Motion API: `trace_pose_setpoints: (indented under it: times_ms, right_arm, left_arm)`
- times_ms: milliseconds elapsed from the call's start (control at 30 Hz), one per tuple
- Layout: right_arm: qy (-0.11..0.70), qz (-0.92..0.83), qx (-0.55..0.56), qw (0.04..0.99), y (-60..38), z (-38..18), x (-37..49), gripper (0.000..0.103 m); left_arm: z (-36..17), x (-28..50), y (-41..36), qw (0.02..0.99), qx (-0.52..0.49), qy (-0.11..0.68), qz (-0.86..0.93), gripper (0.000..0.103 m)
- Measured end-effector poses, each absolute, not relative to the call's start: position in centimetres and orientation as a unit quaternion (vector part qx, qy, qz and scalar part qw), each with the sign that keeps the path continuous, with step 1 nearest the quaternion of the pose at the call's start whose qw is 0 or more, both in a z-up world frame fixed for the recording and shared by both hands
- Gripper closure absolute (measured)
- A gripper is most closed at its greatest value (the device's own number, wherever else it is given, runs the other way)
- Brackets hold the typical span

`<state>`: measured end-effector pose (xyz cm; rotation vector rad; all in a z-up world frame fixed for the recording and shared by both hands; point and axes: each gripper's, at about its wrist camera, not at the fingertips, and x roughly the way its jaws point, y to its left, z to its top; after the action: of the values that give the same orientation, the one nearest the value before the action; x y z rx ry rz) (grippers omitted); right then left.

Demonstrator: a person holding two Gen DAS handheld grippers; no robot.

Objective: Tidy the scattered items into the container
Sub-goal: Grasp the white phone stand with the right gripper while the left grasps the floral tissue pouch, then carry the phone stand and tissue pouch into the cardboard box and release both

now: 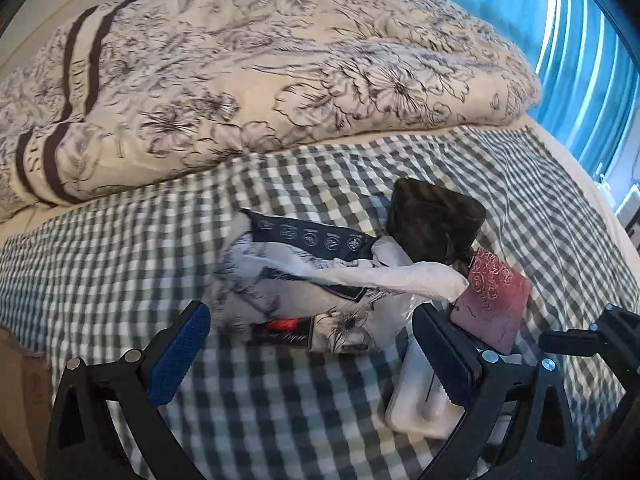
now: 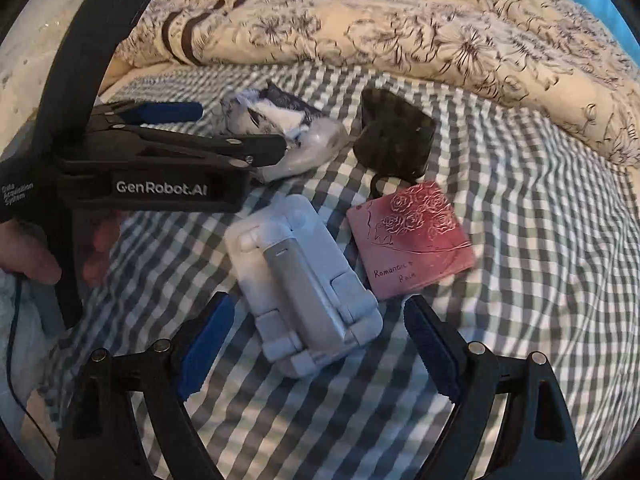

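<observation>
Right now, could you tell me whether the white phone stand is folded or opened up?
Folded. The white phone stand lies flat on the checked sheet, its grey arm pressed flush against the body.

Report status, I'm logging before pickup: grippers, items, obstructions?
Left gripper open at tissue pack. Right gripper open over white folding stand. Pink box and dark pouch loose on checked sheet. Container not in view.

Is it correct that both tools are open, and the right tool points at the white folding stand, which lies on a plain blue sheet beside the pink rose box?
Not quite: the sheet is checked grey and white, not plain blue, as the right wrist view shows. The rest holds: the right tool and left tool are open, and the white folding stand lies beside the pink rose box.
</observation>
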<state>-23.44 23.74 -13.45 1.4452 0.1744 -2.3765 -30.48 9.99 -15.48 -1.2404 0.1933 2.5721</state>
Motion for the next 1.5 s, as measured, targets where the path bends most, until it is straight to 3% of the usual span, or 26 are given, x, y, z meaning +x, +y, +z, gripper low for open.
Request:
trace_pose_setpoints:
  times_ms: [400, 533, 600, 633, 667, 733, 767, 800, 900, 1233, 1267, 1367, 1500]
  right_arm:
    - [0.070, -0.842, 0.508, 0.168, 22.1, -16.1, -23.9, 0.014]
    - [0.077, -0.850, 0.497, 0.159, 21.9, -16.2, -23.0, 0.020]
    - [0.070, -0.851, 0.497, 0.155, 22.2, -16.1, -22.4, 0.023]
    - [0.066, -0.852, 0.497, 0.152, 22.3, -16.1, -22.1, 0.026]
    - [0.065, -0.853, 0.497, 0.147, 22.4, -15.9, -21.8, 0.027]
    - [0.055, -0.855, 0.497, 0.140, 22.8, -15.5, -21.2, 0.032]
    - [0.044, -0.855, 0.497, 0.139, 23.0, -15.2, -20.7, 0.033]
    - [0.035, -0.856, 0.496, 0.140, 23.1, -15.0, -20.3, 0.033]
    - [0.022, -0.860, 0.490, 0.142, 23.1, -14.6, -19.9, 0.034]
    - [-0.011, -0.855, 0.497, 0.150, 24.0, -14.7, -18.9, 0.036]
    - [-0.015, -0.854, 0.497, 0.151, 24.0, -14.6, -19.0, 0.036]
    - [-0.025, -0.853, 0.499, 0.153, 23.9, -14.9, -19.6, 0.036]
    - [-0.041, -0.849, 0.504, 0.156, 24.1, -15.2, -19.5, 0.036]
  left_arm:
    - [-18.2, -33.8, 10.6, 0.130, -0.451, 0.034, 0.882, 0.000]
    - [-18.8, -34.6, 10.1, 0.141, -0.457, 0.013, 0.878, 0.001]
    - [-18.5, -34.5, 9.5, 0.132, -0.453, 0.008, 0.882, 0.020]
    - [-18.4, -34.4, 9.3, 0.131, -0.451, 0.008, 0.883, 0.023]
    - [-18.2, -34.1, 9.1, 0.128, -0.451, 0.012, 0.883, 0.036]
    - [-17.8, -33.7, 9.0, 0.126, -0.452, 0.021, 0.883, 0.044]
    - [-17.6, -33.5, 8.9, 0.127, -0.452, 0.025, 0.883, 0.066]
    - [-17.4, -33.3, 8.7, 0.126, -0.452, 0.029, 0.882, 0.076]
    - [-16.7, -32.8, 7.9, 0.132, -0.453, 0.022, 0.881, 0.083]
    - [-14.1, -30.1, 8.4, 0.155, -0.396, 0.138, 0.895, 0.078]
    - [-14.0, -30.1, 8.4, 0.164, -0.395, 0.138, 0.893, 0.073]
    - [-13.8, -29.9, 8.9, 0.178, -0.369, 0.155, 0.899, 0.007]
    - [-13.5, -29.2, 10.4, 0.179, -0.311, 0.219, 0.907, 0.005]
